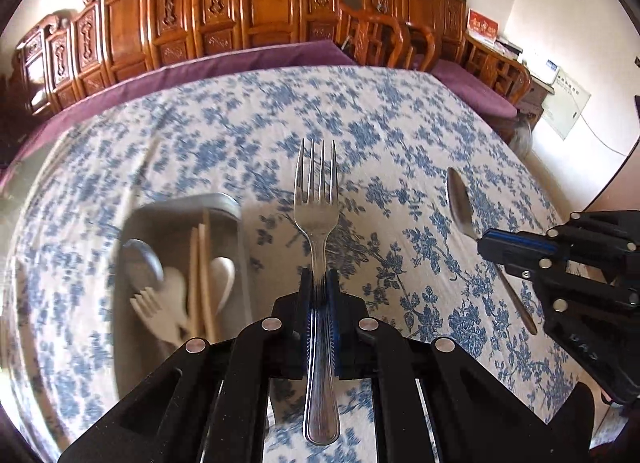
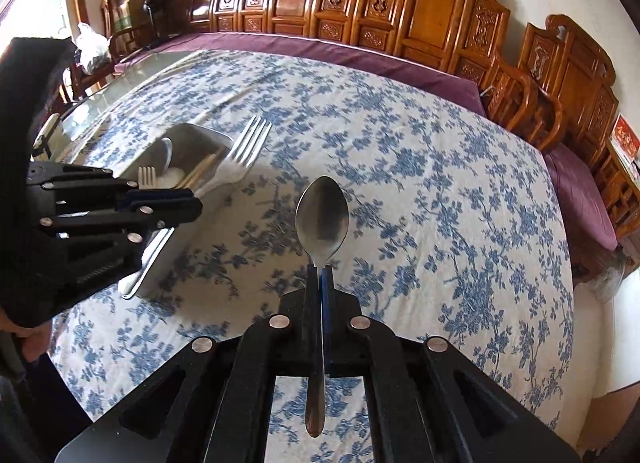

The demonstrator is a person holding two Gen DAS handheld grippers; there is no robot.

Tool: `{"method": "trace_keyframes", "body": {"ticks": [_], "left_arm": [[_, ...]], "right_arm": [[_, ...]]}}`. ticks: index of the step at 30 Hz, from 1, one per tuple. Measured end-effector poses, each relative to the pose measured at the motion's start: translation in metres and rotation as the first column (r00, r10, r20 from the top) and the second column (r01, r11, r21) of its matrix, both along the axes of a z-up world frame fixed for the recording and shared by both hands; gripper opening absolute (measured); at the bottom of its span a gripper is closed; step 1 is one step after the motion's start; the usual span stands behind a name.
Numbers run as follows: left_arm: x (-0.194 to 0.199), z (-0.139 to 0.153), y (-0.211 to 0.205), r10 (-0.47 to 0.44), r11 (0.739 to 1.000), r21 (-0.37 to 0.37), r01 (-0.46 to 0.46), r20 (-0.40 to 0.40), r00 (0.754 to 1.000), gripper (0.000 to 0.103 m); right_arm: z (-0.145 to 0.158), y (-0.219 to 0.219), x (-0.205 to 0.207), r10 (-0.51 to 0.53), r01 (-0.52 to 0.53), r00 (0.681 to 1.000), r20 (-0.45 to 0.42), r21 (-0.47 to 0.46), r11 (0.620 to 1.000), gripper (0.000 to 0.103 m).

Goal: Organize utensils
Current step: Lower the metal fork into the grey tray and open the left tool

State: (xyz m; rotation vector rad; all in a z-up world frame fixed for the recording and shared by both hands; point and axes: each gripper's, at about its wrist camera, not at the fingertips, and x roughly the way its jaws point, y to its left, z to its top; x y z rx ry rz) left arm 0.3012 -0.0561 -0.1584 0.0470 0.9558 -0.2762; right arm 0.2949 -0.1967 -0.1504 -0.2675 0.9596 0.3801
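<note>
My left gripper [image 1: 319, 277] is shut on a metal fork [image 1: 317, 199], held above the cloth with tines pointing away. My right gripper [image 2: 320, 271] is shut on a metal spoon [image 2: 322, 217], bowl forward. In the left wrist view the right gripper [image 1: 486, 247] and its spoon [image 1: 460, 201] show at the right. In the right wrist view the left gripper [image 2: 196, 205] and its fork [image 2: 248, 145] hang over the tray. A grey metal tray [image 1: 228, 203] at lower left holds a metal spoon, pale plastic cutlery and chopsticks [image 1: 202, 279]; it also shows in the right wrist view [image 2: 196, 131].
The table carries a blue-flowered white cloth [image 1: 360, 115]. Carved wooden chairs [image 1: 248, 3] with purple cushions [image 1: 472, 83] line the far side. A glass table edge [image 2: 104, 103] shows at the left in the right wrist view.
</note>
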Motion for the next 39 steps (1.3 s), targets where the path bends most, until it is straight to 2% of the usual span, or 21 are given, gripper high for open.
{"method": "trace_keyframes", "body": {"ticks": [6, 15, 31, 39], "left_arm": [[-0.007, 0.014, 0.028, 0.029, 0.999, 0.014, -0.029, 0.017, 0.999, 0.006], [0.003, -0.004, 0.074, 0.094, 0.995, 0.042, -0.093, -0.031, 0.995, 0.006], [0.015, -0.041, 0.093, 0.122, 0.992, 0.042, -0.118, -0.105, 0.987, 0.006], [0.007, -0.030, 0.110, 0.135, 0.991, 0.020, -0.134, -0.076, 0.988, 0.007]], "right_arm": [[0.010, 0.022, 0.000, 0.028, -0.028, 1.000, 0.013, 0.003, 1.000, 0.003], [0.019, 0.052, 0.003, 0.069, -0.069, 0.997, 0.023, 0.000, 0.998, 0.003], [0.014, 0.081, 0.005, 0.103, -0.103, 0.995, 0.009, -0.023, 0.994, 0.003], [0.013, 0.095, 0.006, 0.121, -0.120, 0.993, 0.006, -0.023, 0.992, 0.003]]}}
